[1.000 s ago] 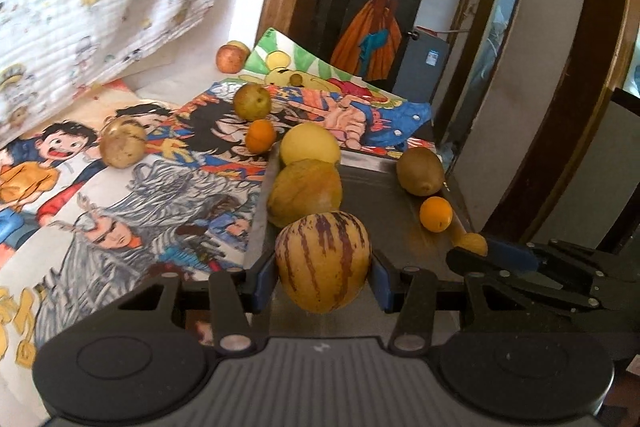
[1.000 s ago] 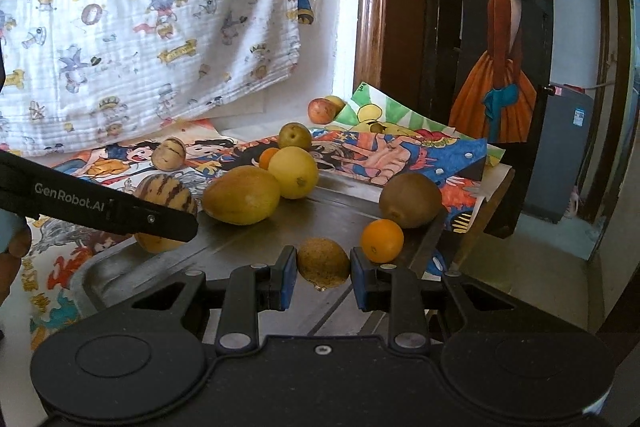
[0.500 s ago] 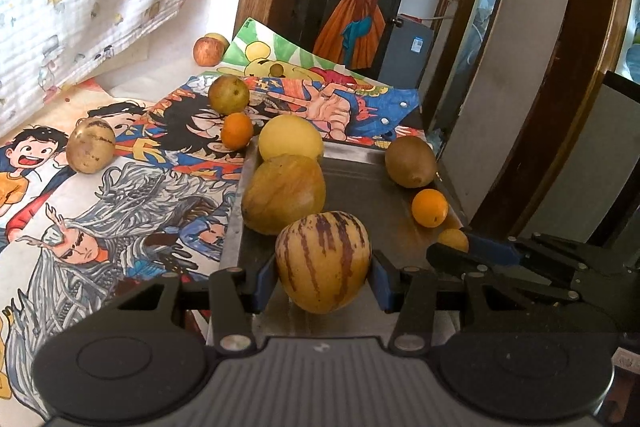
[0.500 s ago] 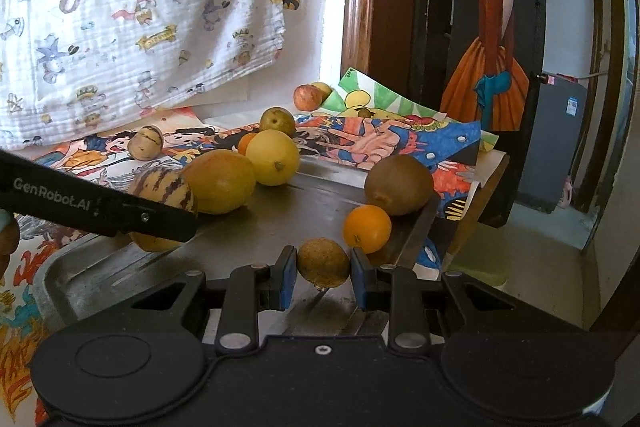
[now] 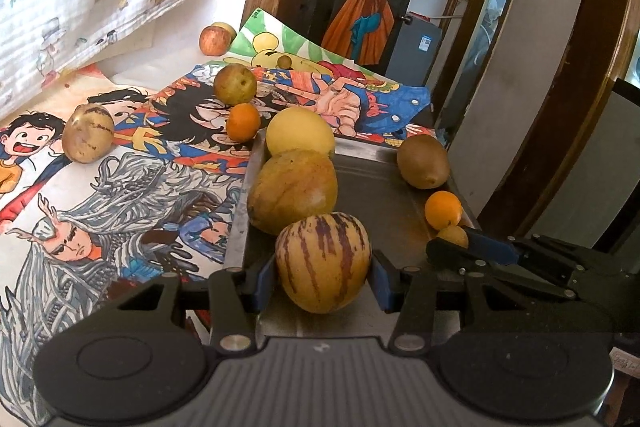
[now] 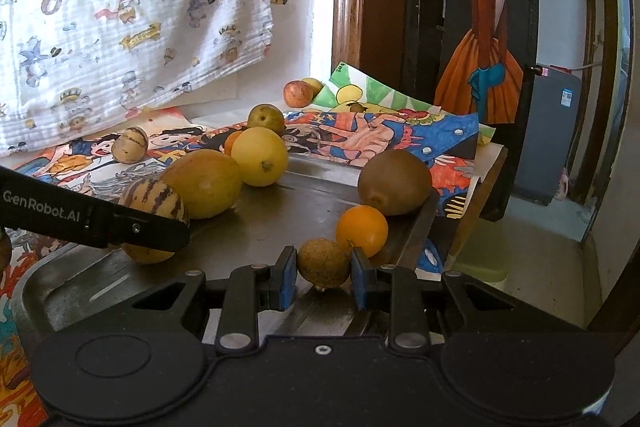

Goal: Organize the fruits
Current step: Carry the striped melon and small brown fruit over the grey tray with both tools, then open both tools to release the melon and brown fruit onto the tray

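Left wrist view: left gripper is clamping the yellow purple-striped melon at the grey metal tray's near-left edge.
Right wrist view: right gripper is pinching the small brown round fruit at the tray's near-right edge.

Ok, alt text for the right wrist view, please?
Right gripper clamps a small speckled brown round fruit over a grey metal tray, beside a small orange and brown kiwi. At left, the left gripper holds a purple-striped yellow melon.
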The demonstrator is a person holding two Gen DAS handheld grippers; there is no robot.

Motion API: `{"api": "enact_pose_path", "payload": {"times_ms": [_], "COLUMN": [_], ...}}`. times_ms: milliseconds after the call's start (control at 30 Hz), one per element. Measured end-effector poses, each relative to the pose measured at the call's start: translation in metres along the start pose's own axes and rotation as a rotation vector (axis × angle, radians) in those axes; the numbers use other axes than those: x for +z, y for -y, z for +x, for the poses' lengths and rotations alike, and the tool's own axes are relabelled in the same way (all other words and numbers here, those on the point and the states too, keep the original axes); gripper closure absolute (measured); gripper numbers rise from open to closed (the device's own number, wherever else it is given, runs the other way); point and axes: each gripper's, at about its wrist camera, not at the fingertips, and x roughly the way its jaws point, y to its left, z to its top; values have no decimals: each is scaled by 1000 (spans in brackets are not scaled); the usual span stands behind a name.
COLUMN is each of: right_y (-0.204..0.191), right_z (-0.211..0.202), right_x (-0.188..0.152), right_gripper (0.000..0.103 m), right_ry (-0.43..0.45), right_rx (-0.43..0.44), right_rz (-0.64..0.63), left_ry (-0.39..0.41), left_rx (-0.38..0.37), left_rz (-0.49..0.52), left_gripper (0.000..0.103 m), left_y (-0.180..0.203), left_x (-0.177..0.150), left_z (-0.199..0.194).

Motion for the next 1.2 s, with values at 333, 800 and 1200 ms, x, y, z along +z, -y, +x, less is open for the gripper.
{"api": "enact_pose_path", "payload": {"times_ms": [333, 800, 1200], "right_y": [1, -1, -9], "right_z": [0, -14, -62], "right_x": [-1, 2, 0], "right_gripper": [72, 63, 32], "right_ry": [1, 8, 42], "right_rx": [-4, -13, -25], "right_rz": [11, 19, 111], "left_ry": [5, 27, 136], "left_rx": [-2, -10, 53], "left_rz": [1, -1, -17], "left_gripper": [49, 42, 5], "left_y": [-1, 1, -3], "left_x": [-2, -1, -10], "left_z": [0, -18, -68]}}
